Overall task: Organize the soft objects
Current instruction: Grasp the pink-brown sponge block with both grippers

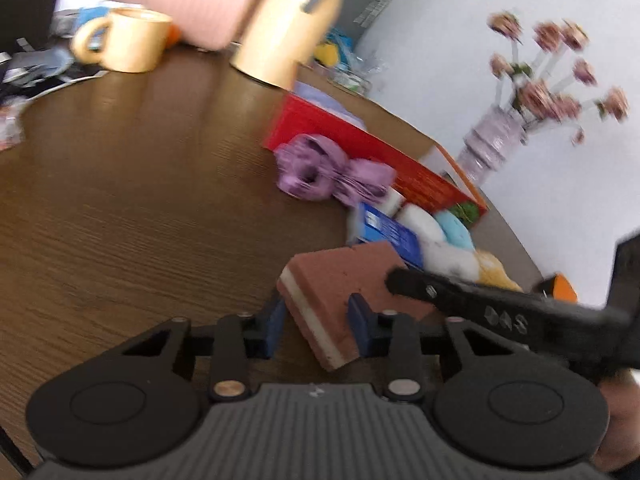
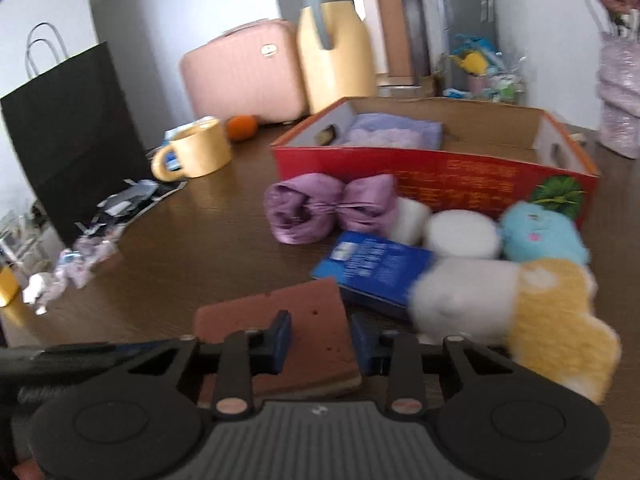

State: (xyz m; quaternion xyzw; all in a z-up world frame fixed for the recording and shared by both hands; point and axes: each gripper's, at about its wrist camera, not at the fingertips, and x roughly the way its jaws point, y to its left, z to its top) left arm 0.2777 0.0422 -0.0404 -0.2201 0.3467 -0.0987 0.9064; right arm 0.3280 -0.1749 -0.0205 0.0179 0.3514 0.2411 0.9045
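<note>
- Left gripper [image 1: 316, 322] and right gripper [image 2: 322, 342] both clamp the brown sponge [image 1: 344, 280], jaws narrow, one at each end.
- Bare wooden table [image 1: 140, 200] spreads left of both tools.
- Ahead-right: purple bundle [image 2: 332, 208], blue packet [image 2: 376, 266], plush toys [image 2: 540, 236], then the red box [image 2: 440, 176].
- Box and packet print blurred, unreadable.

bare table [image 2: 192, 248] lies open left; soft toys [image 2: 540, 240] and red box [image 2: 440, 176] crowd the right.

The right hand-held gripper [image 2: 320, 340] straddles a brown sponge [image 2: 280, 328] on the table [image 2: 180, 248].
</note>
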